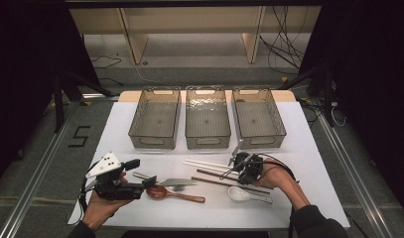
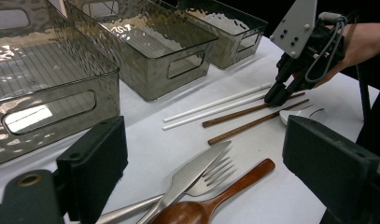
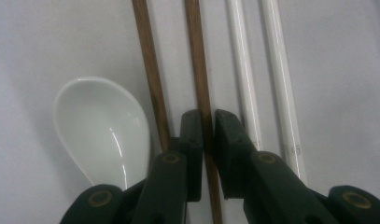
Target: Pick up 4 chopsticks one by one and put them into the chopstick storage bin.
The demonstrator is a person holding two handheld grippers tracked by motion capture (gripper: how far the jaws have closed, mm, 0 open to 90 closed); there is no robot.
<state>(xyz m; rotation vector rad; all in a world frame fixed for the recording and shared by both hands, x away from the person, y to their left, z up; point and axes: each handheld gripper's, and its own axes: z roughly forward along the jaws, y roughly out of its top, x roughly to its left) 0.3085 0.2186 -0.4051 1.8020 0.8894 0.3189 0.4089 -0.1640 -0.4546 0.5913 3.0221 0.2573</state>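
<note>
The work in hand looks like sorting cutlery into three grey bins, and by my reading it has barely begun: the left bin (image 1: 155,119), the middle bin (image 1: 207,118) and the right bin (image 1: 258,117), lined up across the upper middle of the high view, all appear empty, while every utensil lies on the white desk (image 1: 318,188) in the lower half of the frame. The right gripper (image 1: 237,163), at centre right of the high view, has its fingers (image 3: 191,140) closed around one brown chopstick (image 3: 200,65); in the right gripper view the stick runs straight up between the two pads, pinched but lying on the desk, so I judge it grasped and not yet lifted. Its twin, the second brown chopstick (image 3: 150,60), lies just to the left, beside the white ceramic spoon (image 3: 101,126), and two white chopsticks (image 3: 262,70) lie parallel on the right. The left gripper (image 1: 146,183), at lower left of the high view, hangs with its fingers (image 2: 96,163) spread apart and gripping nothing, just above the knife (image 2: 197,170), the fork (image 2: 215,175) and the wooden spoon (image 2: 211,205). What remains, as I judge it, is almost everything: lifting this chopstick, carrying it to a bin, then the rest.
</note>
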